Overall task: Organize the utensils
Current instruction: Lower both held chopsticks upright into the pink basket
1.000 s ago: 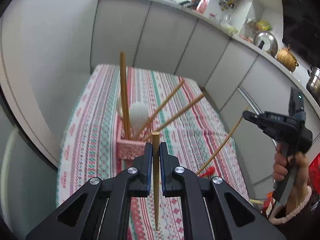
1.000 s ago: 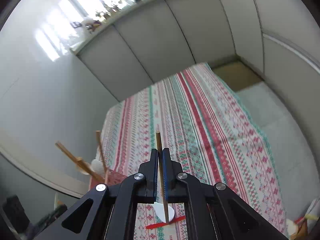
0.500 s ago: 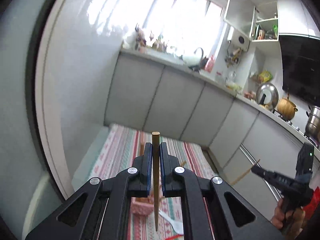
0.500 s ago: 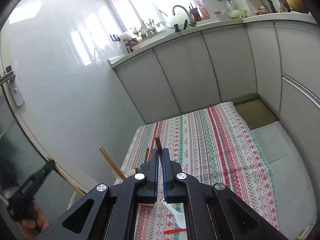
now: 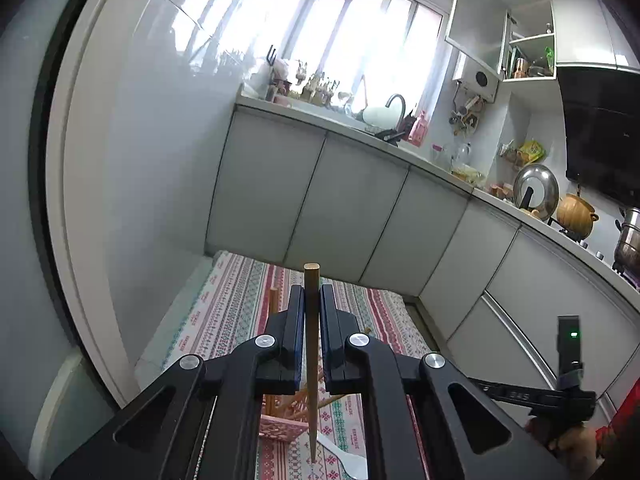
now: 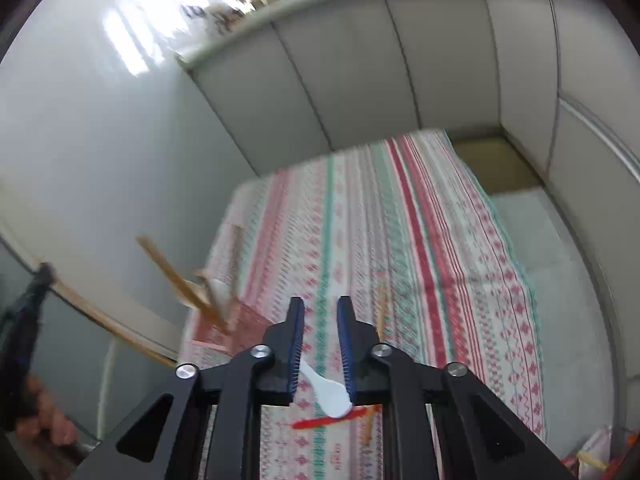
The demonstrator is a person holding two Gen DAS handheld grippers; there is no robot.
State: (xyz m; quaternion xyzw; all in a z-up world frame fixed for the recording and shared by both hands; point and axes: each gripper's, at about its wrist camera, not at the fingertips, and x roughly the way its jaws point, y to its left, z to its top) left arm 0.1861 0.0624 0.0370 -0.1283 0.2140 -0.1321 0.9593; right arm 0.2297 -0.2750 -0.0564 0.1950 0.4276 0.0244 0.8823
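Right gripper jaws have just been opening, now empty; its chopstick drops blurred beside them, missing the holder. Left gripper clamps a chopstick above the holder.

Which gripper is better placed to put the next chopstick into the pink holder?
Left. The left gripper is shut on a chopstick with the pink holder just beneath it. The right gripper has just been opening, with nothing between its pads.
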